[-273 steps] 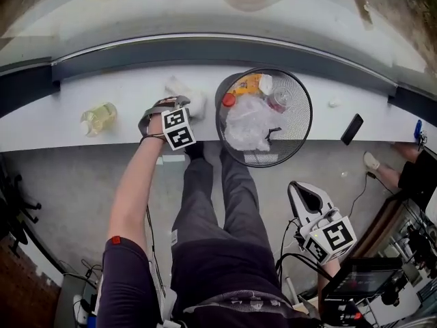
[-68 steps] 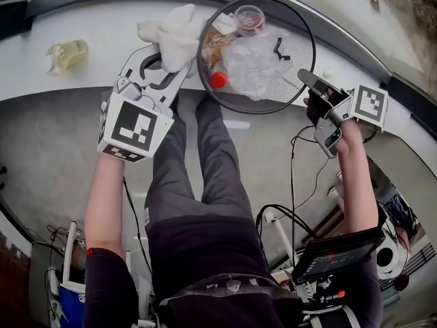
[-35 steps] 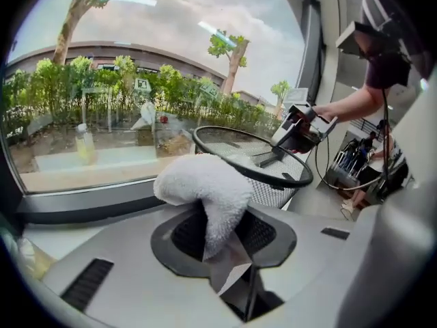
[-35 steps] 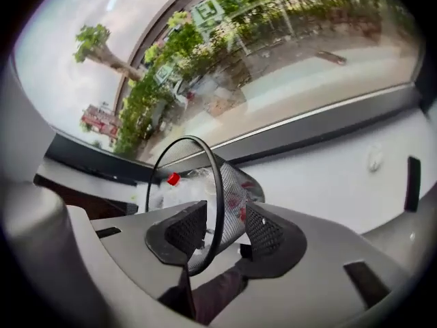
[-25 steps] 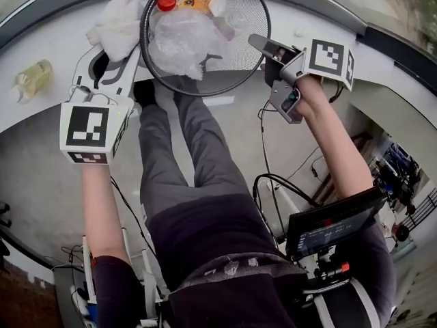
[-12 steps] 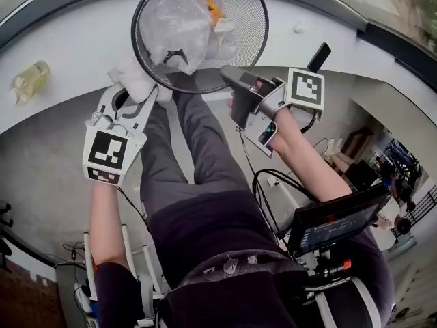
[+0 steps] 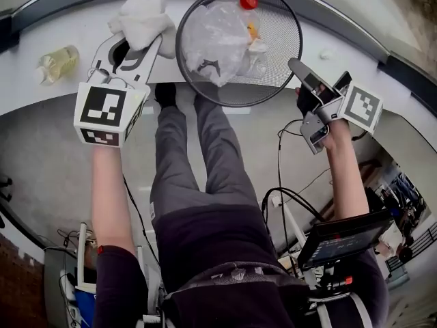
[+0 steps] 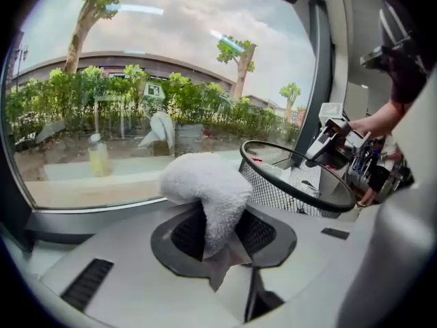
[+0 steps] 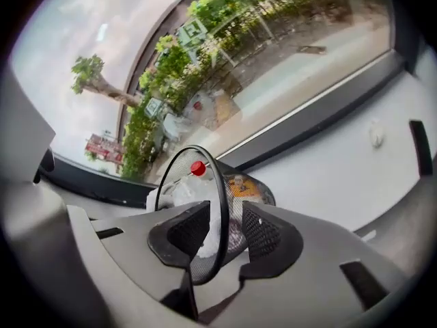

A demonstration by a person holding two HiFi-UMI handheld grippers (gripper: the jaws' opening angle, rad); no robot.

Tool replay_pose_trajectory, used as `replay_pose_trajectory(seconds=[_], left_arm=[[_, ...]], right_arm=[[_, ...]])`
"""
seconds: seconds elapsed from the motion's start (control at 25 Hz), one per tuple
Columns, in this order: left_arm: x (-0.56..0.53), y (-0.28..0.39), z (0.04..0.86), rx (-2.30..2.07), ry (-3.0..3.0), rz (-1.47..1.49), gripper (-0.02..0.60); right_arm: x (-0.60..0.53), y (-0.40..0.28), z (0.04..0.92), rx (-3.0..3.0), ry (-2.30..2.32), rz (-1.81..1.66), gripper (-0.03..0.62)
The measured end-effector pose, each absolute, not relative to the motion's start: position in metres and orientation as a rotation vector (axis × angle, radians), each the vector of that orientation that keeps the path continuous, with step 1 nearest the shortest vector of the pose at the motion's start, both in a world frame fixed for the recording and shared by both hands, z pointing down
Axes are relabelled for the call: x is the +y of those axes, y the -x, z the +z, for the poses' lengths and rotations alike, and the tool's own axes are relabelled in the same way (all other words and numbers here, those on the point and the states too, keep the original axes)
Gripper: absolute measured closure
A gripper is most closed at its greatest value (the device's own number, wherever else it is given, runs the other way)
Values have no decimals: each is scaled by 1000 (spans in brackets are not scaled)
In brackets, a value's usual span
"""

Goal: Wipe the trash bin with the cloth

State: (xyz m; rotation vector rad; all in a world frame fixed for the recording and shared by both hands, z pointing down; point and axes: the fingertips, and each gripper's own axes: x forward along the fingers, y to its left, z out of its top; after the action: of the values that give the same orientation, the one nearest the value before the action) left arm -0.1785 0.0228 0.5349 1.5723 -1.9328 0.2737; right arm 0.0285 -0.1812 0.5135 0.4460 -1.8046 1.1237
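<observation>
The black mesh trash bin (image 7: 276,80) stands on the white sill, holding a clear plastic bag, bottles and a red cap (image 7: 248,1). My left gripper (image 7: 140,41) is shut on the white cloth (image 7: 142,18), just left of the bin's rim. In the left gripper view the cloth (image 8: 205,186) bulges out of the jaws, with the bin (image 8: 293,183) to the right. My right gripper (image 7: 302,74) sits at the bin's right side. In the right gripper view its jaws (image 9: 218,234) are opening, and the bin's rim (image 9: 222,203) passes between the pads with a gap on each side.
A small bottle of yellowish liquid (image 7: 58,61) lies on the sill at the far left. A dark phone (image 9: 418,139) and a small white scrap (image 7: 326,55) lie on the sill to the right. The window glass runs behind the sill. The person's legs are below it.
The bin has turned, carrying the red cap from its upper left to its upper right. The cloth moved along the bin's left side. The right jaws have spread off the rim.
</observation>
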Motion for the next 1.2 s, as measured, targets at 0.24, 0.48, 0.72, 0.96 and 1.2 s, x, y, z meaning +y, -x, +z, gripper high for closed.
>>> replay_pose_trajectory(seconds=[0.24,0.48,0.72,0.96,1.2], left_arm=[[1,160,534,-1831,-1683,335,486],[16,122,542,-1799,-1707,265,486],[38,75,550,-1682,-1720,276,486],[50,36,561,-1582,-1748,292,486],[50,3,595,-1456,-1772,398,486]], right_arm=[[-178,30,523,-1899,-137,999,514],[-168,-18,529,-1660,-559,1423,507],[-113,-47,529,-1434,-626,1743,507],[-70,-45,531,-1320,-616,1929,507],[-35,-30,536,-1206,-508,2084,508]])
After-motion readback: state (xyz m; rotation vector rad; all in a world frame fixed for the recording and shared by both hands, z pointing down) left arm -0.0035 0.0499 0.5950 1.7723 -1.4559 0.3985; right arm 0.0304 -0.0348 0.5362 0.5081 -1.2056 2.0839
